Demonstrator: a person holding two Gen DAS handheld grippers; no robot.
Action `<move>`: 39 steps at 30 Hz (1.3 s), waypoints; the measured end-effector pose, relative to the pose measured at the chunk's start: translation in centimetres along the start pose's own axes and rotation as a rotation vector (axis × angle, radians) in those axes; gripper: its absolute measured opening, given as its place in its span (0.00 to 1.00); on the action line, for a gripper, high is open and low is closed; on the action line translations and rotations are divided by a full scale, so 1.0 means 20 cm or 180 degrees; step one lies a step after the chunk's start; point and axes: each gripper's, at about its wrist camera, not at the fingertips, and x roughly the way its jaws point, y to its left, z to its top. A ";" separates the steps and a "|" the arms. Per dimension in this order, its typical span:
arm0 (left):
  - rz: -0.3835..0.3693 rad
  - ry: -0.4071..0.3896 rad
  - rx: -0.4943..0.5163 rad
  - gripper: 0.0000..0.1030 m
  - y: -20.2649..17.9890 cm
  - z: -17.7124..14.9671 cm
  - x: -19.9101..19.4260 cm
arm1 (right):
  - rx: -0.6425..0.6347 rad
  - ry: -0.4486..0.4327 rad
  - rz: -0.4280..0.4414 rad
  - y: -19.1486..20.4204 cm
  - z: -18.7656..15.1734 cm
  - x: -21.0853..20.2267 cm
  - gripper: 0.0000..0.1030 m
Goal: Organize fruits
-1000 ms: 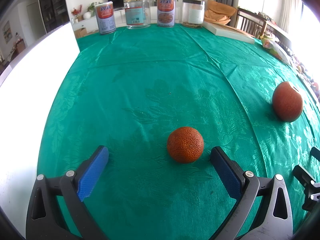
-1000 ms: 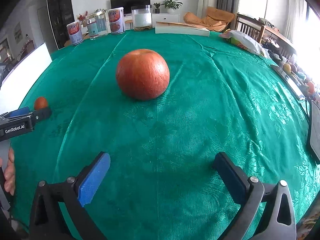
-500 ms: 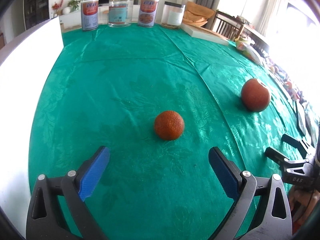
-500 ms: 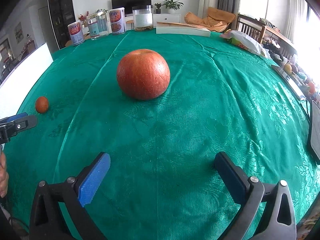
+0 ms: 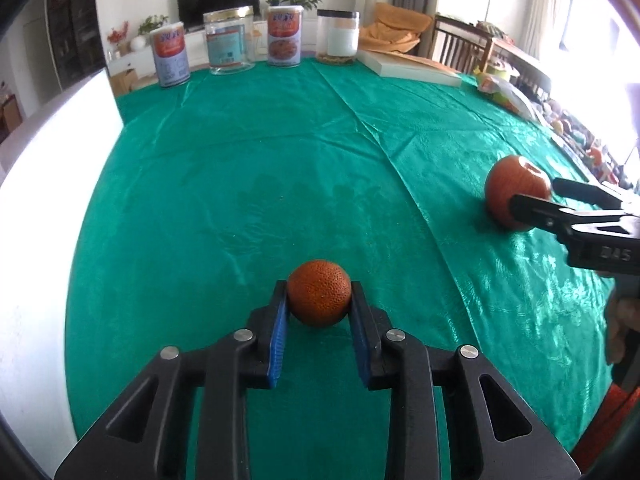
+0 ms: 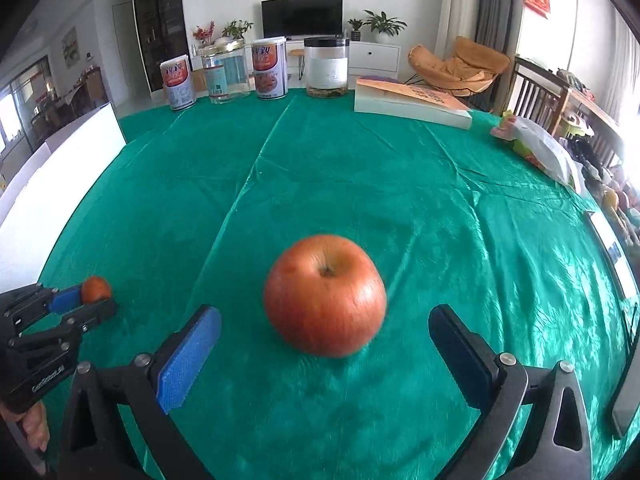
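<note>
A small orange (image 5: 319, 298) rests on the green tablecloth (image 5: 256, 184). My left gripper (image 5: 319, 300) is shut on it, blue pads touching both sides. It also shows at the left of the right wrist view (image 6: 95, 289). A red apple (image 6: 325, 305) sits on the cloth between the fingers of my right gripper (image 6: 325, 322), which is open around it without touching. In the left wrist view the apple (image 5: 516, 196) lies at the right with the right gripper's fingers on either side.
Two cans (image 5: 172, 56) (image 5: 284, 36), a glass jar (image 5: 230, 42) and a white jar (image 5: 338, 36) stand along the far edge. A book (image 6: 412, 102) and a plastic bag (image 6: 540, 148) lie at the back right. A white board (image 5: 48, 168) borders the left.
My left gripper has moved forward and closed on the orange. My right gripper has moved forward, so the apple now sits between its open fingers.
</note>
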 end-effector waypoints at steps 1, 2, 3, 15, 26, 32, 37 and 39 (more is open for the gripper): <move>-0.0048 0.0007 -0.0059 0.27 0.02 0.00 -0.04 | 0.0044 0.0096 0.0051 -0.01 0.02 0.03 0.79; -0.0099 0.0016 -0.0119 0.27 0.04 0.00 -0.08 | 0.0100 0.0185 0.0060 -0.03 0.03 0.06 0.68; -0.0155 0.0023 -0.0189 0.27 0.07 0.00 -0.13 | 0.0171 0.0218 0.0105 -0.05 0.03 0.06 0.68; -0.0486 -0.0434 -0.1044 0.27 0.81 0.02 -1.08 | -0.0001 0.0065 0.1790 0.73 0.33 -0.41 0.67; 0.0465 0.0767 -0.1862 0.28 1.67 -0.18 -0.56 | -0.1894 0.0517 0.1871 2.10 0.27 -0.26 0.67; 0.0487 0.0947 -0.1944 0.58 1.71 -0.25 -0.51 | -0.2484 0.0751 0.1365 2.32 0.15 -0.11 0.68; 0.0684 0.0612 -0.1752 0.75 1.65 -0.22 -0.68 | -0.2173 0.0590 0.1397 2.19 0.27 -0.21 0.76; 0.0828 0.0330 -0.1598 0.81 1.58 -0.21 -0.81 | -0.1952 0.0435 0.1405 2.10 0.34 -0.31 0.89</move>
